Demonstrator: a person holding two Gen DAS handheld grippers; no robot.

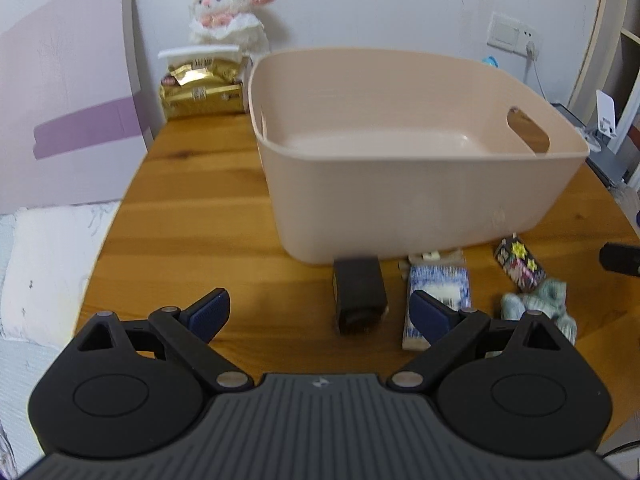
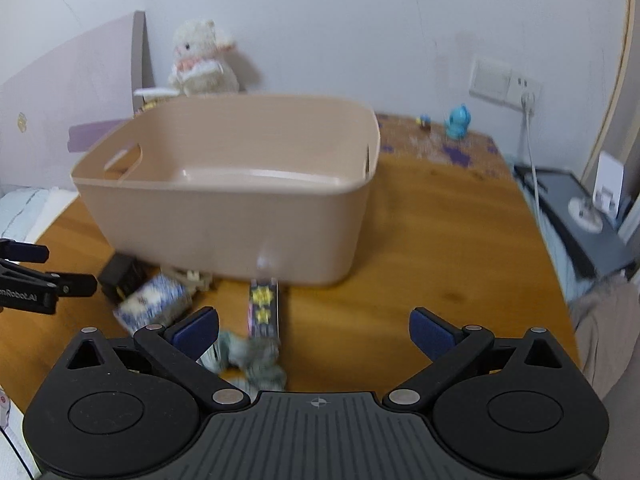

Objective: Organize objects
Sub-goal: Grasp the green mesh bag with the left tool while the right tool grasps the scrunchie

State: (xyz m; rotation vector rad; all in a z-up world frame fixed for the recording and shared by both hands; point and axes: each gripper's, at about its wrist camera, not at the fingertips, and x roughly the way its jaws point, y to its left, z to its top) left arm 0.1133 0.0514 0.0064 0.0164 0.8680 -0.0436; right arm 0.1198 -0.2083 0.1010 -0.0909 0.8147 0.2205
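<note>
Small clutter, led by a dark rectangular block (image 1: 359, 298), lies on the wooden worktop (image 1: 192, 216) beside the empty beige plastic bin (image 1: 400, 200). Left tool (image 1: 320, 312) and right tool (image 2: 314, 330) both released, nothing gripped. Approach step; next, likely close on one item.

The room is softly lit, with no glare. Both pictures bend at the edges, with dark corners. The right view is blurrier, mostly the small things near the tub (image 2: 224, 200).

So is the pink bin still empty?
Empty as far as shown: the pink bin shows only bare floor in both views; the small items lie outside on the table.
</note>
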